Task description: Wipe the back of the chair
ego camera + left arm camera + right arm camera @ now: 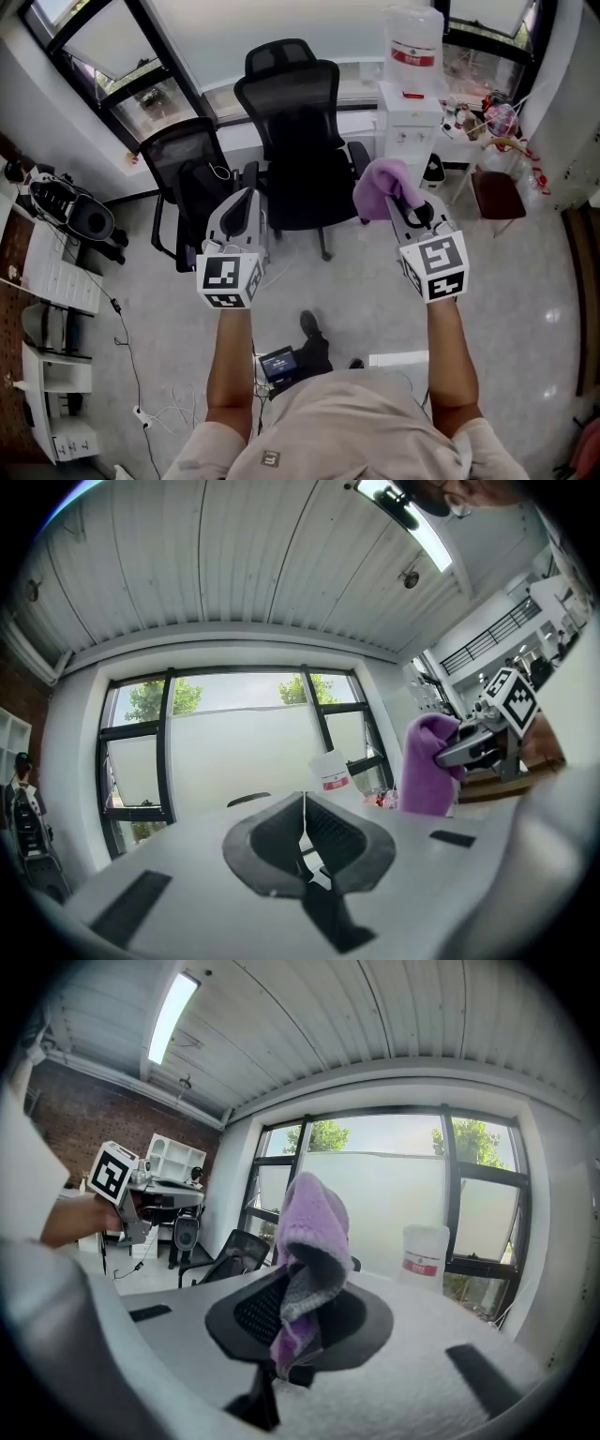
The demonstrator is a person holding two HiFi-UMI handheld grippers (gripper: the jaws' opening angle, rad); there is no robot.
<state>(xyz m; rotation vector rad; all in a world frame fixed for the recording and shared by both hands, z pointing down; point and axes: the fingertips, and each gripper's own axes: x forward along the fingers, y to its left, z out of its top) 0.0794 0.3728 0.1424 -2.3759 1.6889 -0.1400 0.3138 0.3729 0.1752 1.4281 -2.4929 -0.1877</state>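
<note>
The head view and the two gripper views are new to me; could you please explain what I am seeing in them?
No robot here: a person holds a two-jaw gripper in each hand. The head view comes from a camera on the person's head, looking down at the tiled floor and two black office chairs, a tall chair and a lower chair. Each gripper view's camera rides on its gripper and looks along the jaws. The left gripper is shut and empty. The right gripper is shut on a purple cloth, held in the air.
</note>
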